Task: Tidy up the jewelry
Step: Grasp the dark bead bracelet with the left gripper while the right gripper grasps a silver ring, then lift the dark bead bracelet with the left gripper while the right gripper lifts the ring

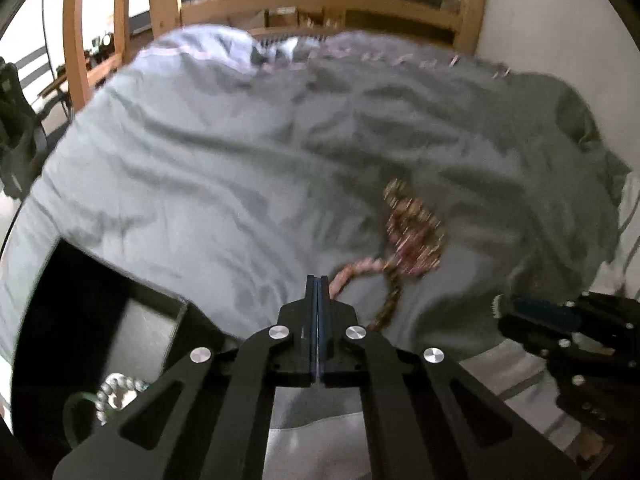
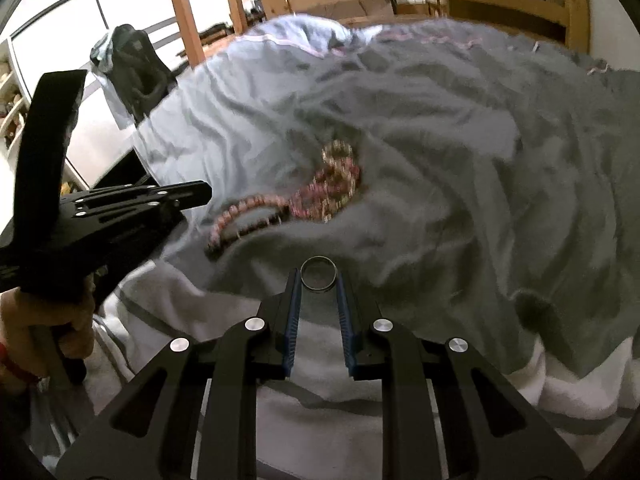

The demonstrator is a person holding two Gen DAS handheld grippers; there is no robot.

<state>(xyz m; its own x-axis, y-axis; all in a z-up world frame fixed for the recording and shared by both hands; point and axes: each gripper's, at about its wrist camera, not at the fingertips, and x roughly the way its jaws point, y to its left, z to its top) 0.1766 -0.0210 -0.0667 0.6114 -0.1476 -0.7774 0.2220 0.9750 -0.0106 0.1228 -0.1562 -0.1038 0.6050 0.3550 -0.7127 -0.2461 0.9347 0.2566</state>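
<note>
ring (image 2: 319,274) | between right gripper (image 2: 319,280) fingers (image 2: 293,312) (at tips)

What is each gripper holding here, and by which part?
The right gripper holds a metal ring at its fingertips, pinched across the band's outer sides. The left gripper is shut with nothing visible between its pads.

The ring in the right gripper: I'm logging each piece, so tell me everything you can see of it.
The ring is a plain, thin band, dark metallic by its look, with no stone visible. It sits between the tips of the right gripper, its opening facing the camera, touching the blue pads on both sides. It hangs above the grey bedsheet, apart from the beaded pile farther off.
</note>
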